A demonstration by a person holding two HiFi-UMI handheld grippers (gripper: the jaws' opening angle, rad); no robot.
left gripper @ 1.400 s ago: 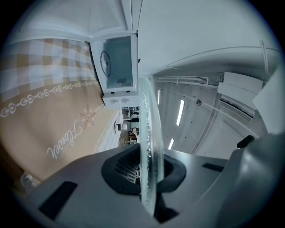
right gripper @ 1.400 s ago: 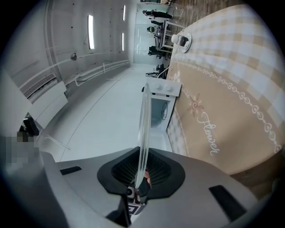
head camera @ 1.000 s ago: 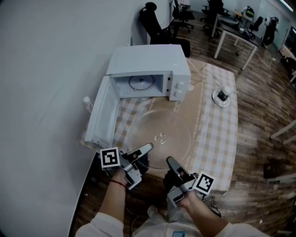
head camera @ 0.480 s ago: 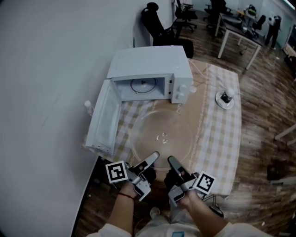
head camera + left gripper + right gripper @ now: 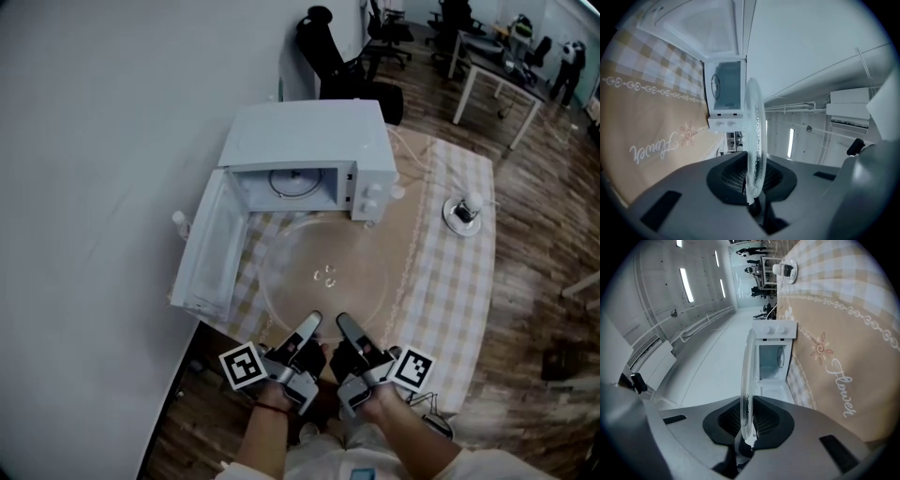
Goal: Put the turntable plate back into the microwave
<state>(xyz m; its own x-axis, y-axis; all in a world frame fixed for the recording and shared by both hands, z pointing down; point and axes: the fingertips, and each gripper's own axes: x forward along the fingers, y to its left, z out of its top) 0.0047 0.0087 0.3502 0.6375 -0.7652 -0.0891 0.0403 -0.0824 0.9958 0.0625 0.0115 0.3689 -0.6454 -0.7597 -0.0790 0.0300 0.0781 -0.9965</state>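
Observation:
The clear glass turntable plate [image 5: 323, 275] hangs level above the checked tablecloth, in front of the white microwave [image 5: 305, 150]. My left gripper [image 5: 309, 323] is shut on the plate's near rim, and my right gripper [image 5: 339, 323] is shut on the rim just beside it. In the left gripper view the plate [image 5: 753, 136] appears edge-on between the jaws; the right gripper view shows the plate [image 5: 746, 390] the same way. The microwave door [image 5: 208, 248] stands open to the left, and the roller ring [image 5: 293, 182] lies inside the cavity.
The table [image 5: 450, 281] carries a checked cloth with a beige runner. A small white appliance on a round base [image 5: 465, 212] stands at the right side. A small white bottle [image 5: 179, 221] sits behind the open door. Office chairs and desks stand further back.
My left gripper has moved right along the rim, close to the right gripper. The plate has shifted a little toward the microwave.

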